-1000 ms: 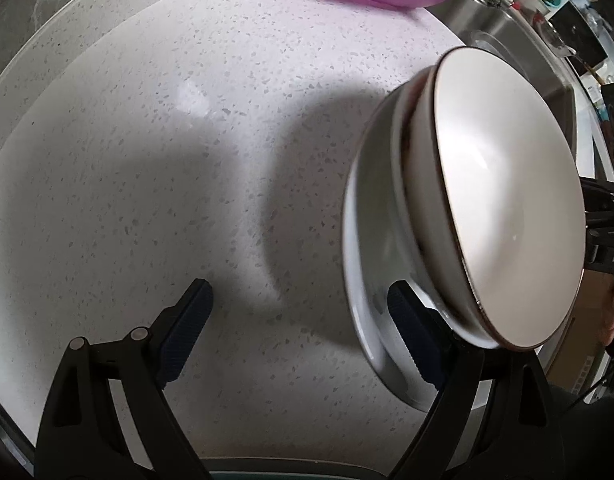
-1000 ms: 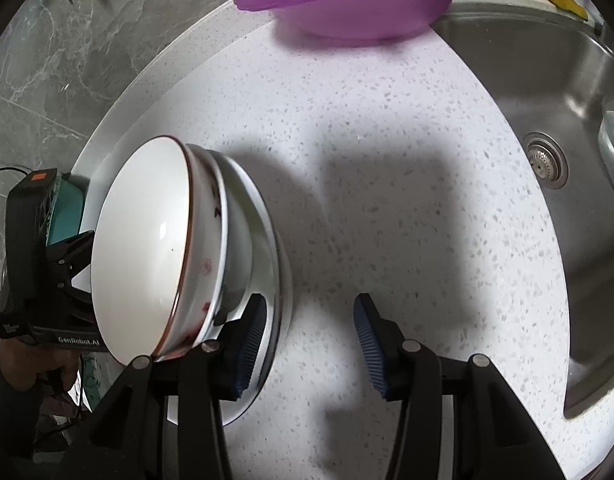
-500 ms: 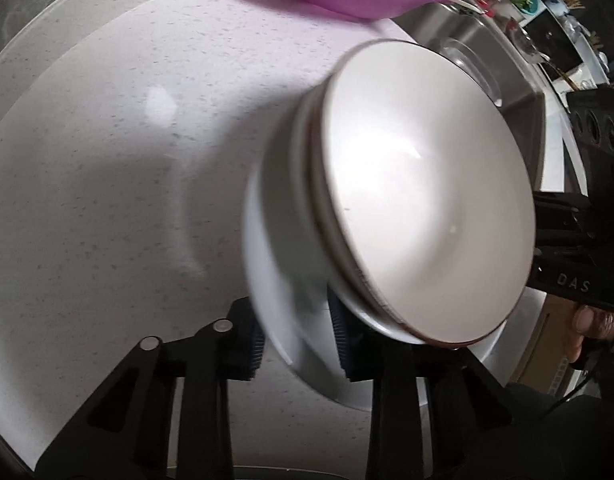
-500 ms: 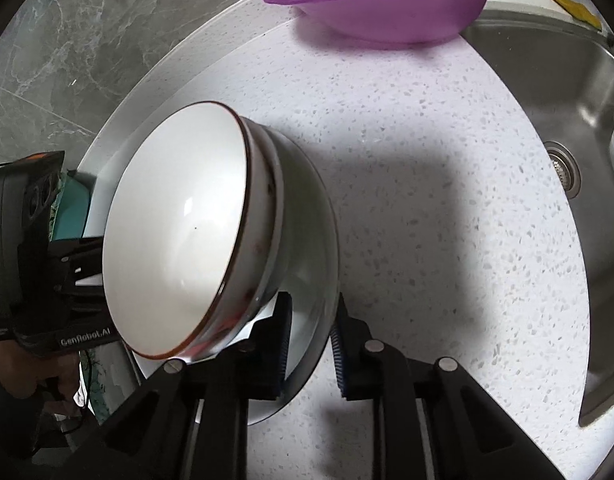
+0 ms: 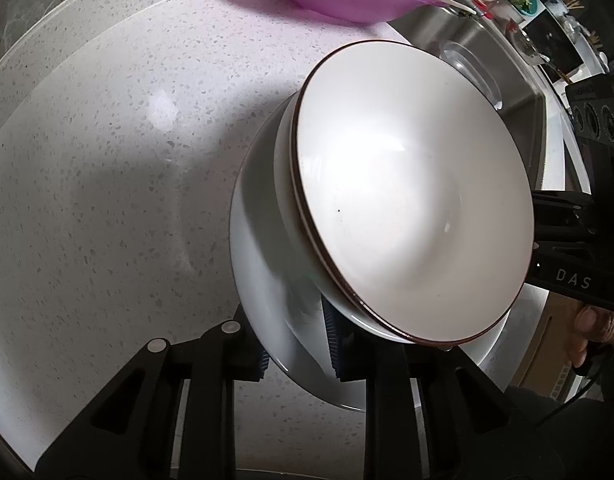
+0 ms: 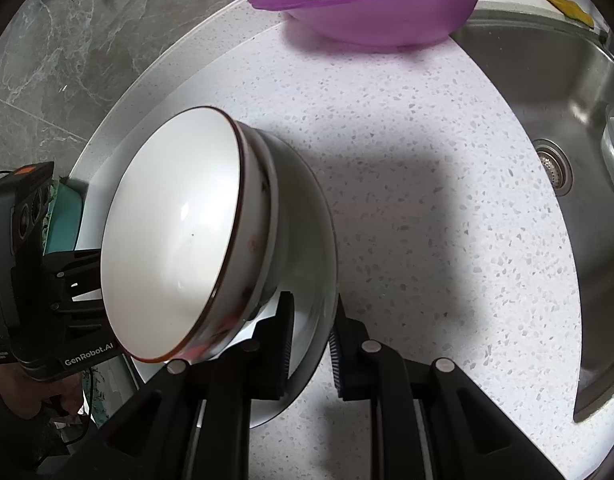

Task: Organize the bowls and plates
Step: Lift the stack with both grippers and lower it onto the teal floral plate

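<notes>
Both the left gripper [image 5: 297, 346] and right gripper [image 6: 311, 346] are clamped on the plate's [image 5: 263, 280] rim; uneven lifting could tip the stacked bowls [image 5: 411, 188] off.

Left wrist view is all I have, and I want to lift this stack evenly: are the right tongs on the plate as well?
Observer: Yes. The right tongs pinch the plate at its rim, one pad on each face.
Operator: Is the bowl plain outside?
Observer: No, the bowl has red marks on its outer wall.
Operator: Anything loose by the sink?
Observer: A yellow scrap lies on the ledge behind the sink.
</notes>
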`<action>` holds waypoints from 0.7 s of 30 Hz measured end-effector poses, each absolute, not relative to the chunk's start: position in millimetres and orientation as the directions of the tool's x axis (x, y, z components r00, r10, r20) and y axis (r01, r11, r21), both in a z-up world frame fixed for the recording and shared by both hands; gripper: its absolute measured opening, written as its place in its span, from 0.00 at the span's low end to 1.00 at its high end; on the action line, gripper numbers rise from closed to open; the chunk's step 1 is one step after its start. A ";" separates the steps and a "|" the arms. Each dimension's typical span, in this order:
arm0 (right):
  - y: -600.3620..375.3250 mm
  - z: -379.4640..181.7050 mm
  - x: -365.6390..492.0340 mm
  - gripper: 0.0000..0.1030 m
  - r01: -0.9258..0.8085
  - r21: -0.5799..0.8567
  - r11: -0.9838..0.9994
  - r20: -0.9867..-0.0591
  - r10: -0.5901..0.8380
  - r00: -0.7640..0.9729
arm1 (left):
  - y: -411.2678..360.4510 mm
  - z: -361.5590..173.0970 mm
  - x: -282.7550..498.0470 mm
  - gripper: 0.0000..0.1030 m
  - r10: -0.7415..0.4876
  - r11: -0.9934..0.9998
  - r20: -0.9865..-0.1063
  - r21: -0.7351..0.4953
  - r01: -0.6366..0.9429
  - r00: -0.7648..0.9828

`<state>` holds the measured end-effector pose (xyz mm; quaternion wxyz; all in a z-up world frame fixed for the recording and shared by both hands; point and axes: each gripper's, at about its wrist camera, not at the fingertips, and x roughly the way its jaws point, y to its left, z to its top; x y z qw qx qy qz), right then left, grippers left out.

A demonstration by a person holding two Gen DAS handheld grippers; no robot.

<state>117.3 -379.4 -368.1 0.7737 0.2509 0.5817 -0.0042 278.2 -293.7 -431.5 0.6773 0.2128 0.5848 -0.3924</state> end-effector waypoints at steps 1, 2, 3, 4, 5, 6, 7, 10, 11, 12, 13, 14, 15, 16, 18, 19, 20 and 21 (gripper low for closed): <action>-379.6 -368.0 117.5 0.18 0.298 0.383 0.875 -0.903 0.285 0.322 | -290.1 -430.2 277.2 0.19 -0.282 0.602 -0.959 -0.171 0.780 0.008; -379.5 -367.7 118.0 0.18 0.296 0.382 0.876 -0.903 0.285 0.320 | -290.2 -430.0 277.2 0.19 -0.283 0.605 -0.959 -0.173 0.777 0.007; -379.7 -367.6 118.5 0.18 0.295 0.380 0.877 -0.904 0.285 0.318 | -288.9 -430.0 278.5 0.19 -0.283 0.606 -0.959 -0.173 0.776 0.007; -379.5 -367.4 119.0 0.18 0.294 0.379 0.878 -0.905 0.285 0.316 | -288.4 -429.9 278.2 0.19 -0.283 0.607 -0.959 -0.174 0.776 0.007; -379.5 -367.2 119.3 0.18 0.295 0.379 0.877 -0.905 0.285 0.315 | -288.0 -429.8 278.0 0.19 -0.283 0.608 -0.959 -0.174 0.775 0.006; -379.3 -367.0 119.5 0.18 0.295 0.379 0.877 -0.905 0.286 0.314 | -287.4 -429.6 277.6 0.19 -0.283 0.609 -0.959 -0.175 0.774 0.006; -379.6 -366.7 119.7 0.18 0.295 0.381 0.876 -0.905 0.287 0.315 | -286.9 -429.3 277.2 0.19 -0.284 0.609 -0.959 -0.176 0.773 0.005; -379.9 -365.1 119.7 0.18 0.295 0.380 0.877 -0.905 0.286 0.316 | -285.0 -427.9 277.0 0.19 -0.288 0.611 -0.958 -0.180 0.771 0.005; -379.8 -364.2 119.4 0.18 0.293 0.380 0.878 -0.904 0.285 0.317 | -284.1 -426.2 276.9 0.19 -0.290 0.612 -0.957 -0.180 0.770 0.007; -379.5 -363.0 119.7 0.18 0.290 0.379 0.879 -0.904 0.285 0.318 | -283.3 -424.3 276.6 0.19 -0.291 0.613 -0.957 -0.178 0.770 0.011; -379.2 -361.6 120.2 0.18 0.287 0.378 0.880 -0.904 0.284 0.320 | -282.8 -422.4 276.6 0.19 -0.292 0.614 -0.956 -0.176 0.770 0.014; -378.9 -360.2 120.8 0.18 0.283 0.376 0.882 -0.904 0.283 0.321 | -281.8 -419.2 277.0 0.19 -0.293 0.614 -0.956 -0.174 0.770 0.019; -378.2 -359.0 121.1 0.18 0.279 0.375 0.884 -0.904 0.283 0.321 | -280.9 -416.9 277.1 0.19 -0.296 0.616 -0.955 -0.173 0.768 0.022; -377.8 -357.5 121.6 0.18 0.275 0.375 0.885 -0.904 0.283 0.321 | -280.0 -414.4 277.2 0.19 -0.298 0.617 -0.954 -0.172 0.768 0.026; -376.4 -353.9 121.5 0.18 0.266 0.377 0.887 -0.902 0.286 0.324 | -276.4 -408.1 277.0 0.19 -0.305 0.622 -0.952 -0.172 0.763 0.034; -375.3 -351.6 121.8 0.18 0.260 0.377 0.889 -0.901 0.287 0.325 | -274.2 -405.4 276.3 0.19 -0.307 0.625 -0.951 -0.172 0.762 0.038; -374.1 -349.2 122.1 0.18 0.253 0.377 0.891 -0.900 0.288 0.327 | -271.7 -402.2 275.7 0.19 -0.309 0.627 -0.950 -0.170 0.760 0.042; -372.9 -347.2 122.1 0.18 0.246 0.377 0.893 -0.899 0.289 0.328 | -268.4 -399.3 274.7 0.19 -0.310 0.630 -0.950 -0.168 0.758 0.047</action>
